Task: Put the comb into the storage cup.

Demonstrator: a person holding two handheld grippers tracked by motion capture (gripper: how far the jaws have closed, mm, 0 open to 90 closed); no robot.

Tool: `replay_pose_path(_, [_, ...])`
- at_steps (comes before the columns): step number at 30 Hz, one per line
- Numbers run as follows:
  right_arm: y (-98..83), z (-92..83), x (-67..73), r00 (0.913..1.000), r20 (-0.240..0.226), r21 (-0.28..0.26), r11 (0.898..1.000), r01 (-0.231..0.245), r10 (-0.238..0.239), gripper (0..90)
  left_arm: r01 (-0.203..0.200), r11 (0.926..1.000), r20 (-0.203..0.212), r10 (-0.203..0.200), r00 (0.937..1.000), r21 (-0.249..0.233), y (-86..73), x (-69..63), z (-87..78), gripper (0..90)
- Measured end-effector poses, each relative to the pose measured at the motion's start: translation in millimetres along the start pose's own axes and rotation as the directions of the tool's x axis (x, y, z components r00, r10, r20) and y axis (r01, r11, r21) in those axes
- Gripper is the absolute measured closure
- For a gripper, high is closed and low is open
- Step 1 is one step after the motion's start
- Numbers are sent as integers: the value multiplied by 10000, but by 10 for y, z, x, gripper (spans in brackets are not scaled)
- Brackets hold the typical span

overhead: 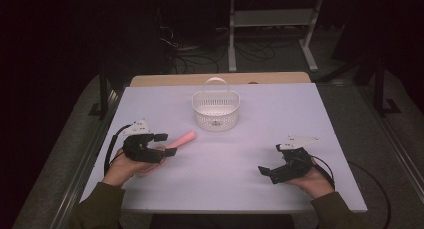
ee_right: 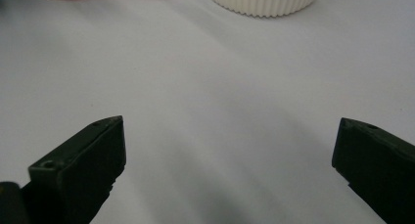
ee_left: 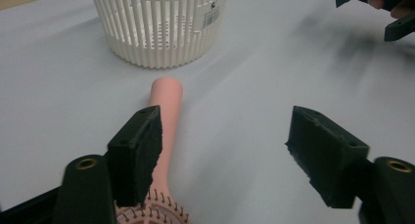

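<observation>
We take step as grasping pink hairbrush [ee_left: 164, 131], lying on table just short of white basket [ee_left: 161, 28], handle toward it. Left gripper [ee_left: 235, 145] half-wide, brush beside one jaw, ungripped. Right gripper [ee_right: 230, 160] wide, empty. Next, we judge: centre jaws over handle, close.

light: dim room, lit table [overhead: 260, 139] | shadows: soft | focus: near fingers blurred
</observation>
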State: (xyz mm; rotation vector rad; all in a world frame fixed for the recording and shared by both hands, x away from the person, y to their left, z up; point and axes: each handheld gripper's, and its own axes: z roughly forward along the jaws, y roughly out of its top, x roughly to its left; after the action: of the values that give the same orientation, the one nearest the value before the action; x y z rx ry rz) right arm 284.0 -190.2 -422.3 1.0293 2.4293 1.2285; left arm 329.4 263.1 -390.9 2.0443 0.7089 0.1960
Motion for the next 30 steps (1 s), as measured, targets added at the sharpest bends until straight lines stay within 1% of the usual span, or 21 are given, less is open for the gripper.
replay_pose_path(3, [0, -4, 1, 10000, -1, -12, 10000, -42, 42, 0, 7, 10000, 69, -7, 10000, 26, 17, 3, 13, 404])
replay_pose_path(4, [0, -5, 1, 10000, -1, -12, 10000, -35, 35, 0, 30, 10000, 105, -30, 9999, 16, 23, 2, 23, 404])
replay_pose_path(5, [1, -3, 1, 10000, -2, 1, 10000, -49, 49, 0, -3, 10000, 154, 2, 9999, 68, 31, 4, 33, 432])
replay_pose_path(6, [0, 6, -1, 10000, -2, 25, 10000, -22, 22, 0, -37, 9999, 225, 34, 9997, 139, 45, 6, 51, 490])
replay_pose_path(8, [1, 11, -1, 10000, -10, 49, 10000, 21, -21, 0, -28, 9998, 259, 24, 9997, 187, 57, 8, 62, 543])
replay_pose_path(9, [1, 11, -1, 10000, -10, 49, 10000, 21, -21, 0, -56, 9997, 300, 49, 9995, 244, 69, 14, 72, 543])
replay_pose_path(10, [2, 15, 3, 10000, -22, 45, 10000, 22, -22, 0, -13, 9994, 361, 0, 9993, 353, 97, 29, 100, 594])
replay_pose_path(12, [3, 17, 3, 10000, -17, 57, 10000, 13, -13, 0, 6, 9991, 386, -22, 9993, 415, 110, 39, 114, 647])
replay_pose_path(13, [2, 17, 2, 10000, -17, 61, 10000, 11, -11, 0, 31, 9983, 387, -53, 9992, 574, 136, 64, 146, 667])
replay_pose_path(14, [2, 18, 2, 10000, -21, 64, 10000, 15, -15, 0, 31, 9983, 387, -53, 9992, 574, 136, 64, 146, 688])
replay_pose_path(15, [2, 17, 2, 10000, -19, 63, 10000, 14, -14, 0, 126, 9977, 401, -153, 9991, 667, 156, 89, 179, 712])
replay_pose_path(17, [2, 17, 1, 10000, -25, 61, 10000, 11, -11, 0, 137, 9970, 361, -165, 9992, 755, 168, 104, 199, 748])
replay_pose_path(18, [2, 17, 1, 10000, -25, 61, 10000, 11, -11, 0, 163, 9964, 315, -189, 9993, 829, 182, 118, 214, 748])
replay_pose_path(19, [2, 17, 0, 10000, -30, 62, 10000, 10, -10, 0, 237, 9962, 261, -260, 9993, 838, 200, 140, 234, 769])
replay_pose_path(21, [1, 17, -1, 10000, -34, 67, 10000, 11, -11, 0, 227, 9958, 213, -247, 9995, 887, 231, 176, 255, 808])
replay_pose_path(22, [1, 18, 0, 10000, -33, 76, 10000, 10, -10, 0, 375, 9951, 142, -390, 9991, 919, 262, 223, 286, 834])
replay_pose_path(23, [1, 20, 0, 10000, -33, 87, 10000, 11, -11, 0, 375, 9951, 142, -390, 9991, 919, 262, 223, 286, 852])
replay_pose_path(24, [1, 20, 0, 10000, -33, 87, 10000, 11, -11, 0, 385, 9946, 120, -398, 9991, 960, 276, 248, 303, 852])
replay_pose_path(25, [2, 20, -3, 10000, -48, 78, 10000, 16, -16, 0, 417, 9939, 74, -427, 9991, 1019, 295, 275, 326, 894])
replay_pose_path(26, [3, 19, -4, 10000, -48, 76, 10000, 14, -14, 0, 434, 9932, 55, -442, 9990, 1084, 323, 307, 356, 900])
replay_pose_path(30, [1, 18, -7, 10000, -53, 85, 10000, 5, -4, 0, 444, 9916, -70, -439, 9990, 1215, 373, 345, 411, 900])
